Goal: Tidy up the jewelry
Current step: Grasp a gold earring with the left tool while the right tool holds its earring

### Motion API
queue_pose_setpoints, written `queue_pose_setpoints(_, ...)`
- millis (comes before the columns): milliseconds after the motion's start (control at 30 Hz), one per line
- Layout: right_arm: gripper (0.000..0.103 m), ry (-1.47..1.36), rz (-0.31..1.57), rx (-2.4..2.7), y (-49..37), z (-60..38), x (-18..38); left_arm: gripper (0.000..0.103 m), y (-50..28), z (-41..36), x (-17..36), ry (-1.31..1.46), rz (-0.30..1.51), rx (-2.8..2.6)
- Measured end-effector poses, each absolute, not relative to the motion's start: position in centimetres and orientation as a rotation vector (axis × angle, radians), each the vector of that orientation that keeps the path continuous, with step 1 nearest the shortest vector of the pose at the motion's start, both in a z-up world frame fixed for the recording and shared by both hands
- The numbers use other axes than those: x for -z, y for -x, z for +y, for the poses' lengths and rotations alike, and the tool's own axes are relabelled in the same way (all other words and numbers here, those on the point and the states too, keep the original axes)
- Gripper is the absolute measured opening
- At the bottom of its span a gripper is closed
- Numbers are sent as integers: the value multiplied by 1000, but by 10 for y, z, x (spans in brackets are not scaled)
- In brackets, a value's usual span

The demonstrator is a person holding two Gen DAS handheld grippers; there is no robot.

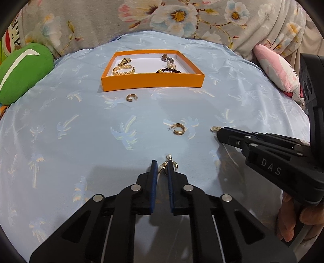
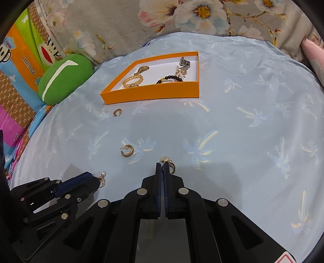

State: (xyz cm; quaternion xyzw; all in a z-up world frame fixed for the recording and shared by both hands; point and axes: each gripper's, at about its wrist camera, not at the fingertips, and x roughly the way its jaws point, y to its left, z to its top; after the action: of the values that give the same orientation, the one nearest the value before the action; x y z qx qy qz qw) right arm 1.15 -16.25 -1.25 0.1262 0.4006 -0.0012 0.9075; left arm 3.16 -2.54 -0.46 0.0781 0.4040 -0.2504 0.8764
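A light blue cloth (image 1: 81, 141) with a palm-tree print covers the surface, with flowered fabric (image 1: 141, 18) behind it. The orange box (image 1: 151, 81), holding a gold bracelet (image 1: 123, 69) and a dark bead bracelet (image 1: 169, 70), lies at the far side; one gold hoop earring (image 1: 131, 98) lies just in front of the box and another gold hoop earring (image 1: 178, 129) lies further from it. Nearer still, well apart from the box, the left gripper (image 1: 162, 168) is clamped on a pearl earring (image 1: 169, 159), and the right gripper (image 2: 162, 169) is pressed together on a second pearl earring (image 2: 169, 162).
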Motion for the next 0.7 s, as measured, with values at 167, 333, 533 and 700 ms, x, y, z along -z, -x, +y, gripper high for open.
queue_pose_setpoints(167,1,-266,824,0,-11,-163,12,7,-31,-26,4,-152,845,524)
queue_pose_setpoints(333,1,-279,819,-2,-10,-165,11,10,-32,-23,4,-118,852,528)
queue_pose_setpoints(533,1,-294,806,-8,-8,-168,10,35,-26,-27,2,-106,842,512)
queue_pose_setpoints(700,1,-310,800,-14,-5,-172,10,34,-25,-37,4,-150,842,465)
